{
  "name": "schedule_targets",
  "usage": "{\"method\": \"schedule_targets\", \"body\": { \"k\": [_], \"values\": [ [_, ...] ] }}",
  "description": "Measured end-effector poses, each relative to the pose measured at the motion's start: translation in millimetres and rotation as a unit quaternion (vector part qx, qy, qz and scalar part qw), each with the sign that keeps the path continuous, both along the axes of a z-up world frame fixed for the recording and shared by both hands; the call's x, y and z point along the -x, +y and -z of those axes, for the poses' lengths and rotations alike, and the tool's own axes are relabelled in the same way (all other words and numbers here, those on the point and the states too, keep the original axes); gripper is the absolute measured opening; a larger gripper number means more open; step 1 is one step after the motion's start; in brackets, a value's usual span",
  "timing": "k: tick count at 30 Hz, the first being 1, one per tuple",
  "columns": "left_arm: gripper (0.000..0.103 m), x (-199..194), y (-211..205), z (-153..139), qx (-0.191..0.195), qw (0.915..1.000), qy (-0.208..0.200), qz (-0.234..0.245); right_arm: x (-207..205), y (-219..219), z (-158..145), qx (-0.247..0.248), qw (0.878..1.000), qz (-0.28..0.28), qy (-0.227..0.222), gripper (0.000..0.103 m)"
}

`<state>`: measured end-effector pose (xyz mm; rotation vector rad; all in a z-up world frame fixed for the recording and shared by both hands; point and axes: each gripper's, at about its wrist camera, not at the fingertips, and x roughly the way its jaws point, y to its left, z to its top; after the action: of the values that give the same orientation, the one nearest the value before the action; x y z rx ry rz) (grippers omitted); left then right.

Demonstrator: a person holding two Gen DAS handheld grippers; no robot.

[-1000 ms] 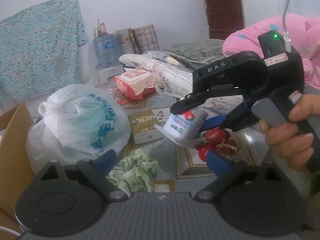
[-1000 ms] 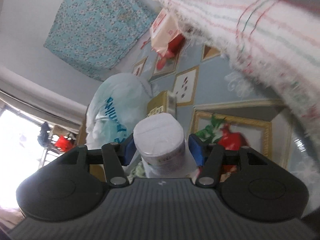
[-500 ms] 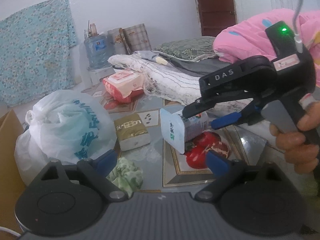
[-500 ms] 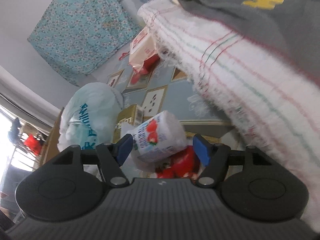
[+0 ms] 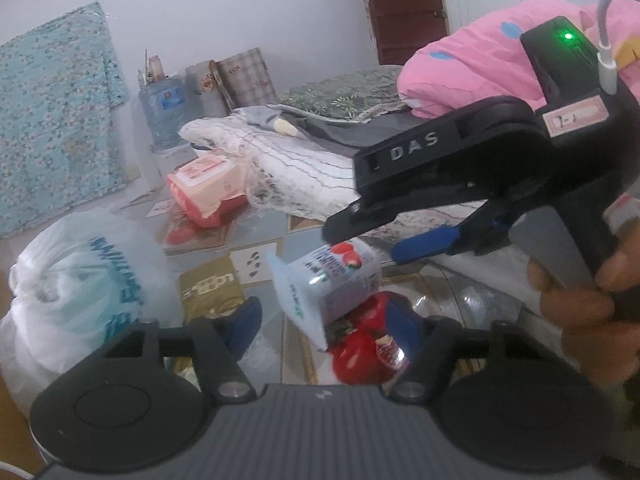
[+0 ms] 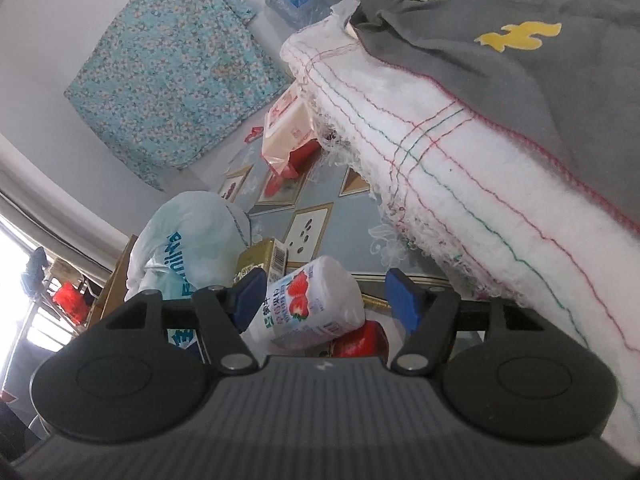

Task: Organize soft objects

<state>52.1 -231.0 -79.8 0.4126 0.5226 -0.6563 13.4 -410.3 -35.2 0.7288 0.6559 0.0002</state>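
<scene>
A white yogurt cup with strawberry print lies tilted between the fingers of my right gripper, seen from the side in the left wrist view. In the right wrist view the cup rests against the left pad, with a clear gap to the right pad, so my right gripper is open. My left gripper is open and empty, just below and in front of the cup. A white blanket with coloured stitching and a grey cloth lie on the bed at right.
A white plastic bag with blue letters sits at left, with a gold box beside it. A pink tissue pack lies farther back. A pink quilt lies on the bed. A cardboard box edge is at far left.
My right gripper has opened and the cup has tipped over sideways between its fingers. The right gripper swung from pointing down to pointing along the floor. My left gripper moved closer to the cup.
</scene>
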Motion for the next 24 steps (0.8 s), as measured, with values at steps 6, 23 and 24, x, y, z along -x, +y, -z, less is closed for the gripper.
{"method": "schedule_targets", "body": {
  "k": [6,23,24],
  "values": [
    [0.057,-14,-15,10,-0.012,0.9995,0.030,0.003,-4,2,6,-0.013,1.000,-0.011,-0.001,0.060],
    [0.053,1,15,1,-0.013,0.9996,-0.010,-0.024,-21,21,35,-0.164,0.983,-0.078,0.009,0.060],
    [0.053,2,19,1,-0.016,0.9994,-0.013,-0.028,-24,24,35,-0.171,0.982,-0.084,0.011,0.060]
  ]
}}
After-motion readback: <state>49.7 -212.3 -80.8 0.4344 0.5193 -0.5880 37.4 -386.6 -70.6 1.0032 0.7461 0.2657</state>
